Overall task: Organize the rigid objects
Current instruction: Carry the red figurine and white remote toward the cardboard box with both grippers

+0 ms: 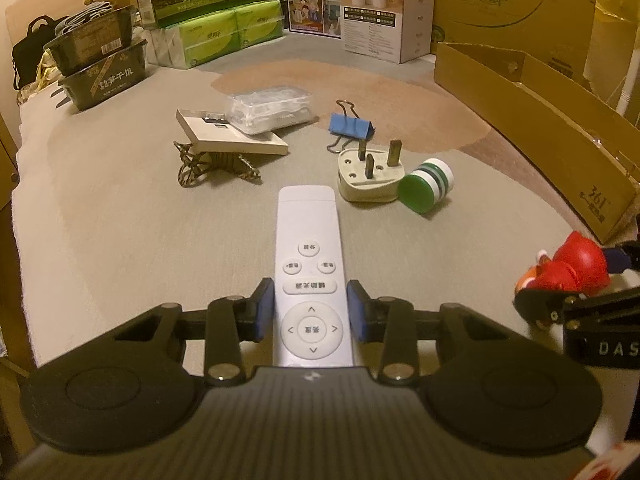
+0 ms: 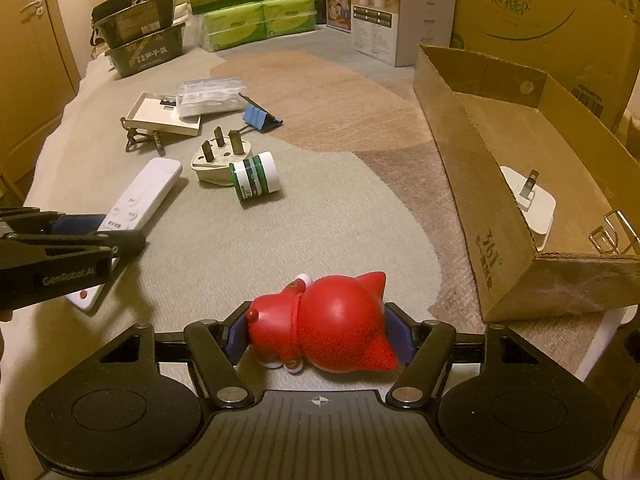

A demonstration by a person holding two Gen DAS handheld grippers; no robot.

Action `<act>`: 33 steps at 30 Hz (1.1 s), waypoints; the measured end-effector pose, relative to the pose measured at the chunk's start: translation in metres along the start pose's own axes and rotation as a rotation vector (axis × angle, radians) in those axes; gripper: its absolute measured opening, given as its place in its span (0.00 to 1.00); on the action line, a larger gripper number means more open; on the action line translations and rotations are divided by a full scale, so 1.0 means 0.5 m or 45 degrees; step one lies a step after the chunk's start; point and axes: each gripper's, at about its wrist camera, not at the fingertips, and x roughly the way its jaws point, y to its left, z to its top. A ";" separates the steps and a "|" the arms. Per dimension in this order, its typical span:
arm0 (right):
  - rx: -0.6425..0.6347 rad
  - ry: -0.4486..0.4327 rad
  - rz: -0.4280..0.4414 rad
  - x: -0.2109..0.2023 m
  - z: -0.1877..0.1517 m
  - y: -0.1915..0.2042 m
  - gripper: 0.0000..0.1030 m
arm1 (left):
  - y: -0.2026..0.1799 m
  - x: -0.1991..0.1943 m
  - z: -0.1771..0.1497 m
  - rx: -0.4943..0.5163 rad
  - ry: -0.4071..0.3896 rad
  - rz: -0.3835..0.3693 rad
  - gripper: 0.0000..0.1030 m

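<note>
Left gripper (image 1: 311,312): black linkage arms, blue pads pressed against both long edges of a slim white plastic remote (image 1: 308,268), which lies flat on the woven beige mat (image 1: 120,220) with its round raised buttons facing up. Right gripper (image 2: 318,338): same build, its blue pads clamped on a glossy red cat figurine (image 2: 332,330) lying on its side, rounded body and pointed ears, low over the mat.

Just beyond the remote's far end: a cream three-pin plug (image 1: 366,176), brass prongs upward, touching a small cylindrical jar (image 1: 426,190) with a green lid, tipped on its side. Farther off, a blue binder clip (image 1: 352,124) with wire handles; to its left a clear ribbed plastic case (image 1: 268,110) resting against a flat white box (image 1: 232,136), which sits tilted atop a patterned, folded object.

Right of the mat: an open corrugated cardboard box (image 2: 480,184), holding a white adapter (image 2: 532,204) and a wire clip (image 2: 612,232).
</note>
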 end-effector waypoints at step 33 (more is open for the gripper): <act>0.086 -0.237 -0.025 -0.155 0.101 -0.097 0.65 | -0.129 -0.079 0.155 0.060 -0.101 -0.183 0.34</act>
